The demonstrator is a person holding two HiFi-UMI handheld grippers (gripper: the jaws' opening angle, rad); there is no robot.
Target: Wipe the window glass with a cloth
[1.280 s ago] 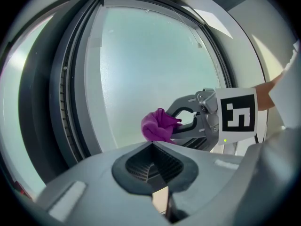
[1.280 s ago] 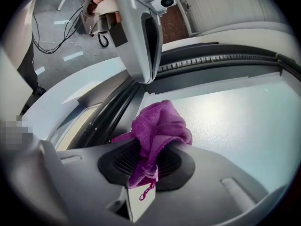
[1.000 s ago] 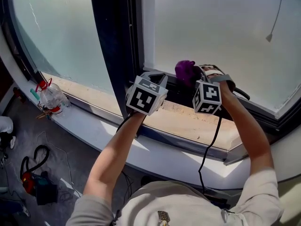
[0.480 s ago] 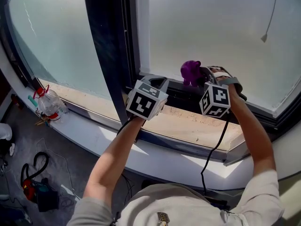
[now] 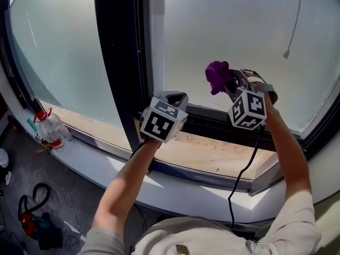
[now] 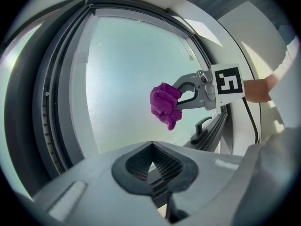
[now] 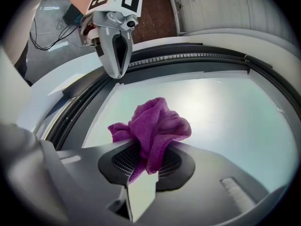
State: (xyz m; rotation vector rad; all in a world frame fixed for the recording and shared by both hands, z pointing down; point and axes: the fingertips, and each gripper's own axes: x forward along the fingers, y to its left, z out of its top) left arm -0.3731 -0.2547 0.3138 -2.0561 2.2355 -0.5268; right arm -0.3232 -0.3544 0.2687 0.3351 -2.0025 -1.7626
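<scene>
A crumpled purple cloth point(image 5: 217, 74) is pinched in my right gripper point(image 5: 226, 82), which is shut on it and holds it up against the lower part of the big frosted window glass point(image 5: 228, 31). In the right gripper view the cloth point(image 7: 153, 126) bulges out of the jaws of that gripper point(image 7: 146, 161), close to the glass point(image 7: 225, 112). My left gripper point(image 5: 175, 97) hangs lower left, near the bottom frame, shut with nothing in it. The left gripper view shows its own gripper tip point(image 6: 157, 166), and the cloth point(image 6: 164, 105) held by the right gripper point(image 6: 177, 98).
A wide dark frame post point(image 5: 119, 52) splits the two panes. A sandy sill point(image 5: 212, 153) runs below. A plastic bottle with a red cap point(image 5: 50, 129) stands on the left ledge. A cord point(image 5: 295, 20) hangs at the right. A window handle point(image 6: 202, 126) sits on the frame.
My right gripper has lifted the cloth from the bottom frame up onto the glass. The left gripper has stayed near the frame's lower corner.
</scene>
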